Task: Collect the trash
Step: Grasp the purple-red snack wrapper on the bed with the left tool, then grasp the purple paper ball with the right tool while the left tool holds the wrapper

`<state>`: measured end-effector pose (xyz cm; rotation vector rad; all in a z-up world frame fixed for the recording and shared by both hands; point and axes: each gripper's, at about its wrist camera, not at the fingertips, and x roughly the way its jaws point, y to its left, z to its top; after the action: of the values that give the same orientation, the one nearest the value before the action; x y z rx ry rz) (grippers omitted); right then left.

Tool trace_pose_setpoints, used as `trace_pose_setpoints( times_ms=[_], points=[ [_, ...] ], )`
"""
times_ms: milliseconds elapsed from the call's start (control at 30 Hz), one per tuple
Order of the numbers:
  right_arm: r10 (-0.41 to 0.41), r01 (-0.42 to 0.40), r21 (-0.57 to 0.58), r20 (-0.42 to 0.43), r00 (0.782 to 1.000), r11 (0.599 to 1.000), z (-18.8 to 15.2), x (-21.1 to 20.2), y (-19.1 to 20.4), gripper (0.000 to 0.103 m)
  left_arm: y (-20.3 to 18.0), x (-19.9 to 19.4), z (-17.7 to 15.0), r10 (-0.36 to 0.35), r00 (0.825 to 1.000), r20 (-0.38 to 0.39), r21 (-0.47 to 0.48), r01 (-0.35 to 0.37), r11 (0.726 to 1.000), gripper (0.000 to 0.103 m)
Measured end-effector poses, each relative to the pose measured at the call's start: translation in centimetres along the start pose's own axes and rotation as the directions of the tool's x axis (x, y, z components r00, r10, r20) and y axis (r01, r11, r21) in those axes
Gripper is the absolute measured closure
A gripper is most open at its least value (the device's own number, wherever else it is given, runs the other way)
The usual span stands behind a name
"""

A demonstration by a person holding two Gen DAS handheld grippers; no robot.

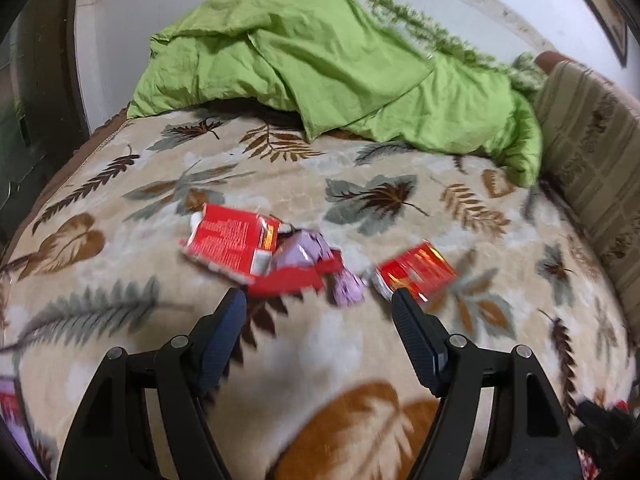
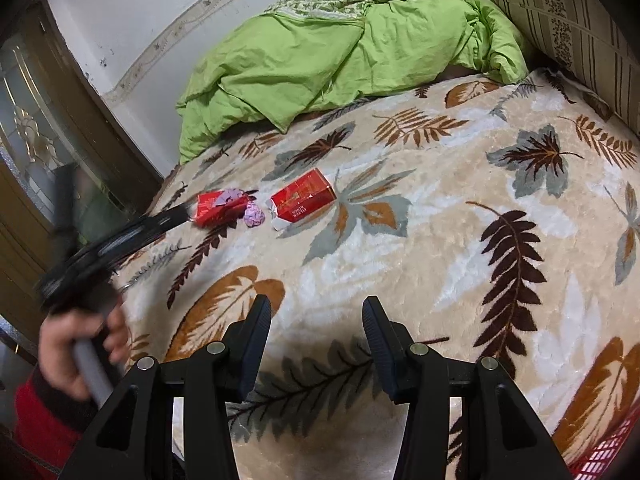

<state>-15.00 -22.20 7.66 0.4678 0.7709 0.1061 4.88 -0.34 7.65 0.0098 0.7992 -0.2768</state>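
Left tongs (image 1: 318,300) are spread wide with nothing between the tips, sitting just short of the trash pile in the middle of the left view. Right tongs (image 2: 316,312) are partly open and empty too, low center of their frame, well back from everything. The trash is on the leafy blanket (image 1: 360,344): a torn red box (image 1: 232,240) left of center, a purple wrapper (image 1: 308,252) jammed against it, and a red pack (image 1: 416,276) just by the right tip. From the right view we see the left tool coming in from the lower left, its tip at the red box. What worries us: the stuff is flat, light and tangled, so we could pinch the plush blanket along with it, or nudge the pack away with that right tip. The wrapper could also drop out if we only catch the box.
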Motion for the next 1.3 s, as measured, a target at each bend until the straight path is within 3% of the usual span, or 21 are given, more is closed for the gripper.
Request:
trace_pose_setpoints(
  times_ms=[133, 267, 400, 667, 900, 1133, 1300],
  points=[
    [0.024, -0.024, 0.013, 0.012, 1.000, 1.000, 0.0, -0.3, -0.3, 0.051, 0.1, 4.3, 1.2, 0.034, 0.997, -0.062, -0.007, -0.035, 0.999, 0.029],
    [0.039, -0.039, 0.022, 0.012, 0.999, 0.999, 0.0, -0.2, -0.5, 0.049, 0.7, 7.3, 1.1, 0.034, 0.992, -0.125, -0.023, -0.037, 0.999, 0.052],
    [0.047, -0.047, 0.026, 0.006, 0.999, 0.999, 0.2, 0.1, -0.6, 0.049, 1.3, 7.4, 0.3, 0.030, 0.993, -0.112, -0.039, -0.035, 0.999, 0.067],
    [0.047, -0.047, 0.022, 0.006, 0.999, 0.999, 0.1, 0.1, -0.5, 0.049, 1.9, 1.1, -1.9, -0.065, 0.998, -0.026, -0.116, 0.061, 0.991, 0.069],
    [0.049, -0.050, -0.028, -0.042, 0.998, 0.998, 0.3, 1.2, 0.8, 0.049, 1.9, -5.4, -5.7, 0.001, 0.998, 0.057, -0.195, 0.010, 0.981, 0.069],
    [0.102, -0.115, -0.144, -0.097, 0.990, 0.983, 4.4, 6.0, 5.8, 0.055, 3.8, -5.9, -6.8, 0.065, 0.995, 0.073, -0.219, -0.047, 0.975, 0.069],
    [0.123, -0.144, -0.187, -0.119, 0.985, 0.972, 7.3, 10.8, 8.7, 0.061, 6.1, -4.6, -7.2, 0.072, 0.997, 0.040, -0.265, -0.059, 0.962, 0.069]
  ],
)
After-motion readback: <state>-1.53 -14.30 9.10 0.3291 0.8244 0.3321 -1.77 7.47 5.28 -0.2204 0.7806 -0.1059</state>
